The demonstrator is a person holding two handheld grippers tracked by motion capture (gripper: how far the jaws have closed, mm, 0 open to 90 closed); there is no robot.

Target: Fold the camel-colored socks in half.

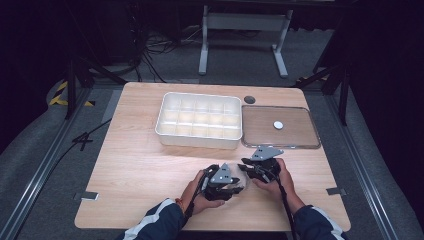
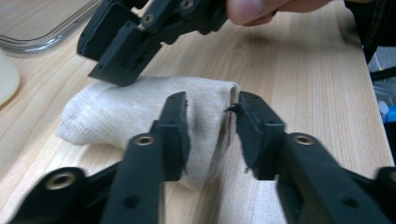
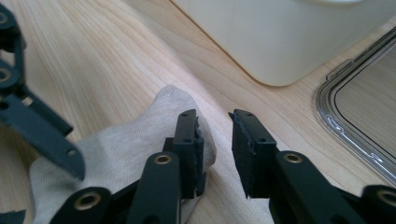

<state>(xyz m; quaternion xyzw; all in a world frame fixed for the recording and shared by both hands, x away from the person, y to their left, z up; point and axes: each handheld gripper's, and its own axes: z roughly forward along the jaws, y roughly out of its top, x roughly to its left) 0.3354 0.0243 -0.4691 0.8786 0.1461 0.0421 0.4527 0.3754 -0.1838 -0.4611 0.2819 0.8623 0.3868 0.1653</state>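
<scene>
sock (image 2: 140,109) (beige, crumpled) lies on the table (image 1: 140,165) between left gripper (image 2: 210,123) and right gripper (image 3: 215,140), both released

Both forearms enter from below. The left gripper (image 1: 223,181) and right gripper (image 1: 260,165) sit close together, tips converging. Jaws of each stand slightly apart.

The person wears dark navy sleeves with white stripes along the forearms, and a thin reddish band sits at the left wrist. Each hand carries a black gripper — the left gripper (image 1: 226,181) and the right gripper (image 1: 259,165) — topped by a grey three-cornered plate. A black cable trails back from each. Up close, the jaws are matte black bars with brass-coloured rivets, small screw holes and rough-edged black pads.
</scene>
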